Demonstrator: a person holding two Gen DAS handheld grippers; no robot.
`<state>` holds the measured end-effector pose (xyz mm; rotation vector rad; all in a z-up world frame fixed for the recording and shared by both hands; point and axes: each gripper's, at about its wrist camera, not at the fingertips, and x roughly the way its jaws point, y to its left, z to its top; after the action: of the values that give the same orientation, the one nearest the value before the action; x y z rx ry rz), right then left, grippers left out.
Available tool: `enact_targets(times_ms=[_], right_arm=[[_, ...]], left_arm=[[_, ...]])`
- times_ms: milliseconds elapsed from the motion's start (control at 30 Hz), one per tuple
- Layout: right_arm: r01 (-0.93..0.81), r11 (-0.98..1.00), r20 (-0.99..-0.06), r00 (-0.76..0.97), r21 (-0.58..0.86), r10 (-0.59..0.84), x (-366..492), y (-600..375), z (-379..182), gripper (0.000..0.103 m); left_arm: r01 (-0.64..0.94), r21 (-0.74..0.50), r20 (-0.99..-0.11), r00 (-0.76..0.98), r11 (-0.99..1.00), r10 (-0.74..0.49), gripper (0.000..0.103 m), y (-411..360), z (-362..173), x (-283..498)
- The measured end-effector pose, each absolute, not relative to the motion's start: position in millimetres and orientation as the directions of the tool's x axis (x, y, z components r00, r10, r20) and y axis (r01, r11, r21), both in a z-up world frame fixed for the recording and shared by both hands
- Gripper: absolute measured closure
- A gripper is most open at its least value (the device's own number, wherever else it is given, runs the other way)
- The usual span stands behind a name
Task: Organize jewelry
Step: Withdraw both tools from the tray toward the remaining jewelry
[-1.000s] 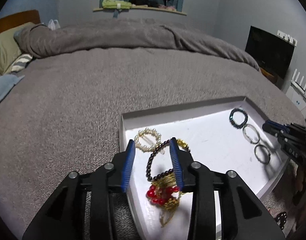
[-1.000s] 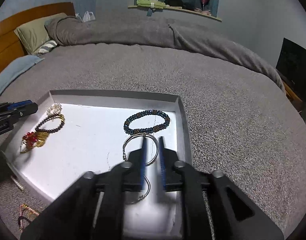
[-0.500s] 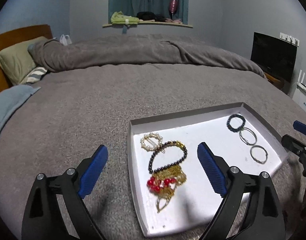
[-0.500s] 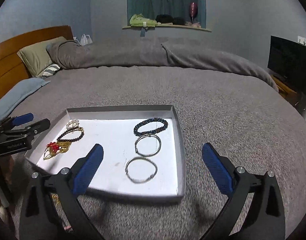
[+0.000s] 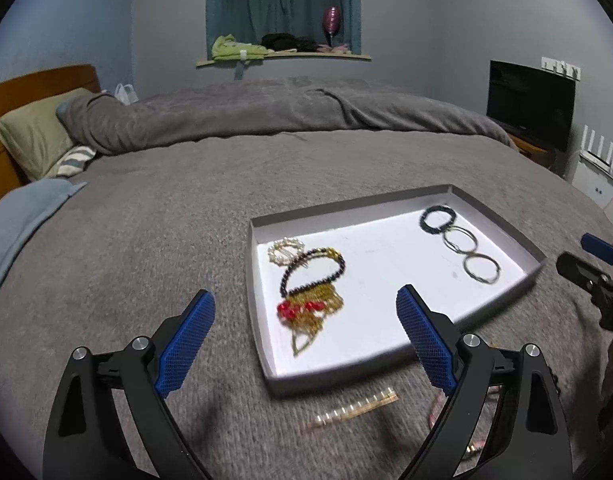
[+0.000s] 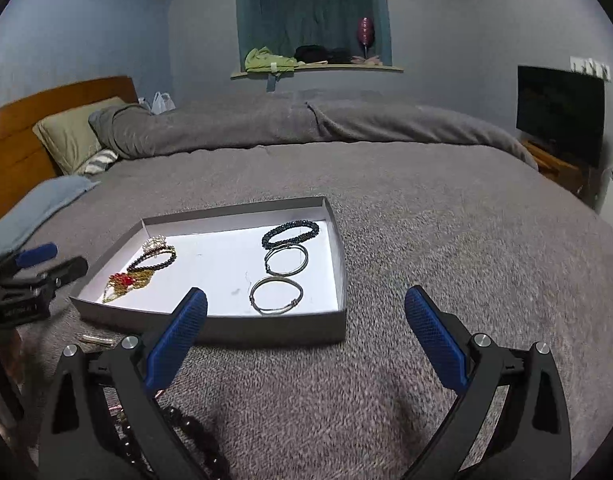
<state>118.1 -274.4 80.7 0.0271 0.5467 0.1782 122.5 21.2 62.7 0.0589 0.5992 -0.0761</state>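
I've pulled both grippers back off the tray [image 5: 502, 226]; left gripper [image 5: 304, 334] and right gripper [image 6: 306, 328] now have fingers spread, empty. Bangles [image 6: 276, 295] sit right, necklaces [image 5: 310, 304] left (a gold clip [image 5: 354, 408] waits on the bed).

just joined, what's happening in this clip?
A person with two handheld grippers is sorting jewelry into a shallow tray on a bed. Both the left gripper and right gripper hang open and empty, short of the tray. Inside, a dark beaded bracelet and two metal bangles line the right side; pearl, dark bead and red-gold pieces cluster left. A gold bar piece lies outside.
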Motion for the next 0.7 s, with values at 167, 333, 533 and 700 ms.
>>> enact_targets(times_ms=[167, 333, 533, 700], right_arm=[[-0.165, 0.983, -0.523, 0.832, 0.083, 0.184, 110, -279, 76, 0.005], [-0.177, 0.981, -0.536, 0.822, 0.078, 0.191, 106, -277, 71, 0.005], [-0.186, 0.979, -0.53, 0.824, 0.082, 0.201, 98, -278, 70, 0.005], [-0.187, 0.979, -0.538, 0.819, 0.078, 0.2, 93, -280, 67, 0.005]], left_arm=[[0.104, 0.059, -0.564, 0.824, 0.993, -0.053, 0.011, 15, 60, 111], [0.103, 0.066, -0.572, 0.819, 0.993, -0.047, 0.011, 16, 58, 108], [0.079, 0.02, -0.59, 0.806, 0.997, -0.053, 0.011, 31, 52, 101], [0.075, -0.018, -0.615, 0.786, 0.997, -0.071, 0.011, 40, 42, 97]])
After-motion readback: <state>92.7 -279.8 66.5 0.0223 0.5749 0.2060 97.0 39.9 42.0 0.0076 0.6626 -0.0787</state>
